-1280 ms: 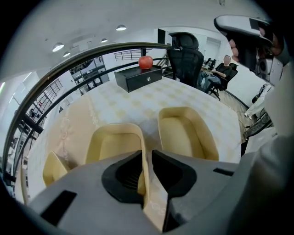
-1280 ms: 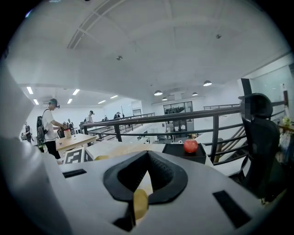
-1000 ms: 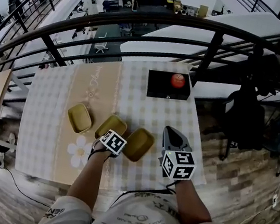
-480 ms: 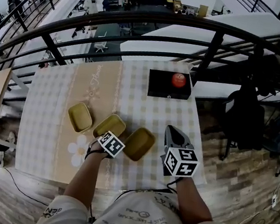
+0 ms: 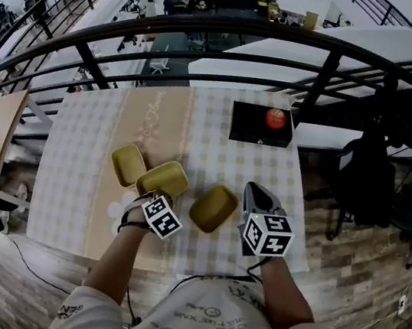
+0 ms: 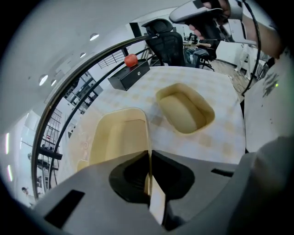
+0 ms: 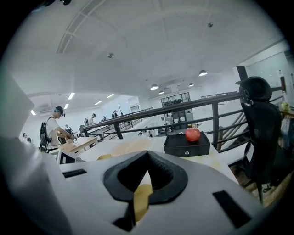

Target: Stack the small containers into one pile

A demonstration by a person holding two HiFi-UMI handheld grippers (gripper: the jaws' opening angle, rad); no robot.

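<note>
Yellow container (image 5: 163,179), pinched by its near rim wall in the closed jaws of the left gripper (image 6: 149,158), hangs above the near half of the checked worktop (image 5: 86,141). Its far-left end overlaps a second yellow container (image 5: 127,164) that sits toward the worktop's left edge. Whether the two touch cannot be told from the head view. In the left gripper view only a sliver of the lower one shows beneath the held one's left side.

The held container's long axis runs roughly across the worktop, left to right, while the one below lies angled toward the far left corner. The nesting move therefore likely calls for a small turn of the left gripper and a short shift left and away before lowering.

A third yellow container (image 5: 213,208) rests apart on the right, toward the near edge. It lies between the two grippers and just beside the right gripper (image 5: 256,196), which is the nearer one to it. That gripper's jaws are closed on nothing and point toward the far edge. At the far right corner stands a black box (image 5: 262,126) with a red apple (image 5: 275,117) on top, well apart from the pile in the making.
</note>
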